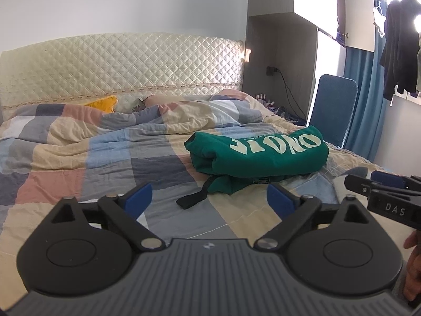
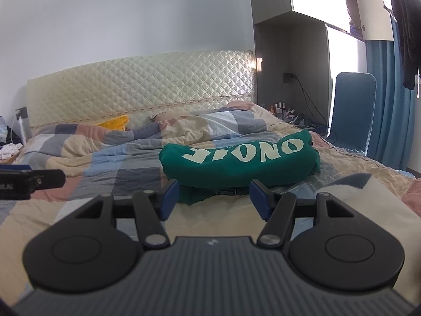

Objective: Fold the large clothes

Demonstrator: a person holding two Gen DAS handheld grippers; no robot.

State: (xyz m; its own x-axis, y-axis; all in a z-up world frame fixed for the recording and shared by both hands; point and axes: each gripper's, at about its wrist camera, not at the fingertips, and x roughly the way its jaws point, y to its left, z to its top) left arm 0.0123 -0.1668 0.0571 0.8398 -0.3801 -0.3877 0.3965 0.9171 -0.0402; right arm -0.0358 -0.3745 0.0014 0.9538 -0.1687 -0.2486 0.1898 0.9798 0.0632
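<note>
A green garment with white letters (image 1: 259, 155) lies folded in a thick bundle on the checked quilt (image 1: 92, 155); a black strap (image 1: 193, 198) trails from its near edge. My left gripper (image 1: 209, 198) is open and empty, just short of the bundle, near the strap. In the right wrist view the green bundle (image 2: 239, 162) lies straight ahead. My right gripper (image 2: 214, 198) is open and empty, its blue pads (image 2: 169, 197) close to the bundle's near edge. The right gripper also shows in the left wrist view (image 1: 381, 184) at the right edge.
The quilted headboard (image 1: 123, 63) and pillows stand at the far end. A blue chair (image 1: 332, 105) and a bedside shelf with small bottles (image 2: 280, 109) are at the right. Dark clothes (image 1: 398, 52) hang by the blue curtain. A lighter folded cloth (image 2: 363, 200) lies near right.
</note>
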